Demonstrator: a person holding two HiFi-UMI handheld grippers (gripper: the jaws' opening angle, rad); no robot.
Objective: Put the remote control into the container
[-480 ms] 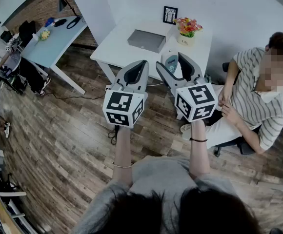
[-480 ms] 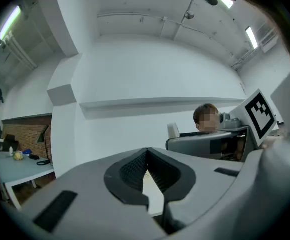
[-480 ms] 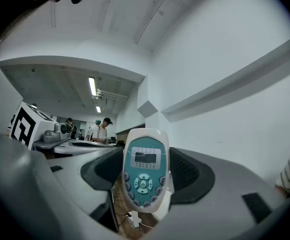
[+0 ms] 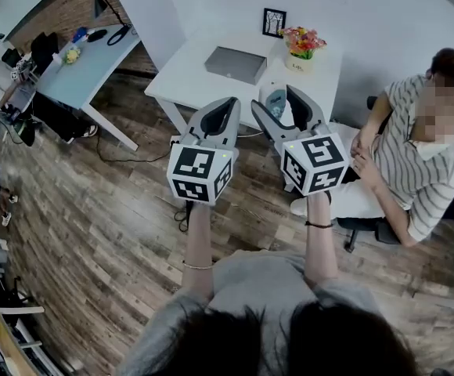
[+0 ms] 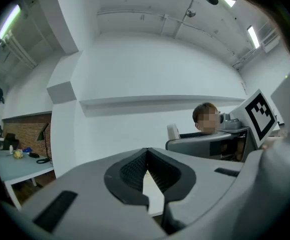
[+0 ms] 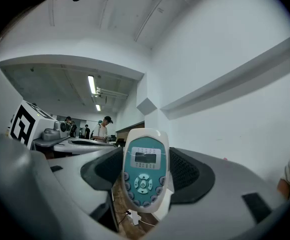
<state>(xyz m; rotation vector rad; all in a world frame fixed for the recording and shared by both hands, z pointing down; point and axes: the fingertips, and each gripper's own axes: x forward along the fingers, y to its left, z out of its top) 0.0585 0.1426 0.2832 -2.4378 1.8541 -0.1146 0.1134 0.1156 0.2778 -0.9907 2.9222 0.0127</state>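
Note:
The remote control (image 6: 145,176), white with a teal face and round buttons, stands upright between the wide jaws of my right gripper (image 6: 146,184), which is shut on it. In the head view the remote control (image 4: 275,100) shows as a pale oval in the right gripper (image 4: 280,104), held up in the air in front of the white table (image 4: 181,73). My left gripper (image 4: 228,106) hangs beside it, shut and holding nothing; its dark pads (image 5: 130,171) meet at the tips. A flat grey box (image 4: 236,64) lies on the table.
A flower pot (image 4: 300,48) and a small picture frame (image 4: 273,23) stand at the table's far edge. A person in a striped shirt (image 4: 415,171) sits on a chair at the right. A light blue desk (image 4: 86,61) with another person is at the far left.
Both grippers stay almost still. The seated person at the right has shifted a little, and the person at the far left has moved.

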